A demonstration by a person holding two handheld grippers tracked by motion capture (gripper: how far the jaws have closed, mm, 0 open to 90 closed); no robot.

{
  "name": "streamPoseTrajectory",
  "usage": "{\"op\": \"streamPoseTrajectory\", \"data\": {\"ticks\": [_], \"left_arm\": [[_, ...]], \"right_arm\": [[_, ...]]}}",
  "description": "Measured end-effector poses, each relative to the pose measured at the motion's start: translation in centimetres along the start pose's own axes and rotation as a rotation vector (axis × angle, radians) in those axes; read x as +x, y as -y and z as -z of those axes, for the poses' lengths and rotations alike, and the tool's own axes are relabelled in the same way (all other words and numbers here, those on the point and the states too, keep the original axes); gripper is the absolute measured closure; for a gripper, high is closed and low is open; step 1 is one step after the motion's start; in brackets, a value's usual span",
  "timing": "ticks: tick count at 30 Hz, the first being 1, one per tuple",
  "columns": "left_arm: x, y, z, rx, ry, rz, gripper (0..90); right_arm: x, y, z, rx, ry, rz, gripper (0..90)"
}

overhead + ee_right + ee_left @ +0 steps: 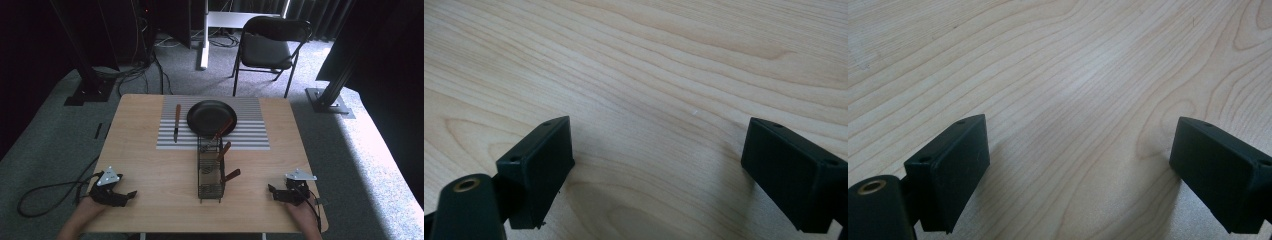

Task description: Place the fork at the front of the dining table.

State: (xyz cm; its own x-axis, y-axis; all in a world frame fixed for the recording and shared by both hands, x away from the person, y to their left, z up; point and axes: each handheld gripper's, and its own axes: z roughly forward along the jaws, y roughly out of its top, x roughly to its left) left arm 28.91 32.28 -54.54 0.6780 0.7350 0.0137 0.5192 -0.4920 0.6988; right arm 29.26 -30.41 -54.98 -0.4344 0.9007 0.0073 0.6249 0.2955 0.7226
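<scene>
Two grippers at desk's near edge: left gripper point(131, 194) wide, empty | right gripper point(270, 189) wide, empty | wire caddy point(210, 174) centre: three brown-handled utensils | one knife point(176, 122), one black plate point(211, 118) on one striped mat point(250, 131)

The wire caddy point(210, 170) hides the heads of its brown-handled utensils point(224, 150); their kind stays unclear.
</scene>
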Motion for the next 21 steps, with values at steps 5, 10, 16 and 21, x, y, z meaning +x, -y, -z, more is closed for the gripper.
{"op": "streamPoseTrajectory", "data": {"ticks": [5, 10, 16, 21], "left_arm": [[-0.04, -0.05, -0.02, 0.001, -0.006, 0.005, 8.9], [-0.04, -0.05, -0.02, 0.001, -0.005, 0.005, 8.8], [-0.04, -0.04, -0.02, 0.0, -0.006, 0.005, 8.8], [-0.02, -0.04, -0.04, 0.0, -0.003, 0.003, 8.8]], "right_arm": [[-0.03, -0.01, 0.03, 0.001, 0.0, 0.0, 12.5], [-0.09, 0.0, 0.06, 0.003, 0.005, -0.004, 12.4], [-0.09, -0.05, 0.06, 0.007, 0.012, -0.01, 12.4], [0.02, -0.21, 0.1, 0.024, 0.02, -0.019, 12.5]]}}
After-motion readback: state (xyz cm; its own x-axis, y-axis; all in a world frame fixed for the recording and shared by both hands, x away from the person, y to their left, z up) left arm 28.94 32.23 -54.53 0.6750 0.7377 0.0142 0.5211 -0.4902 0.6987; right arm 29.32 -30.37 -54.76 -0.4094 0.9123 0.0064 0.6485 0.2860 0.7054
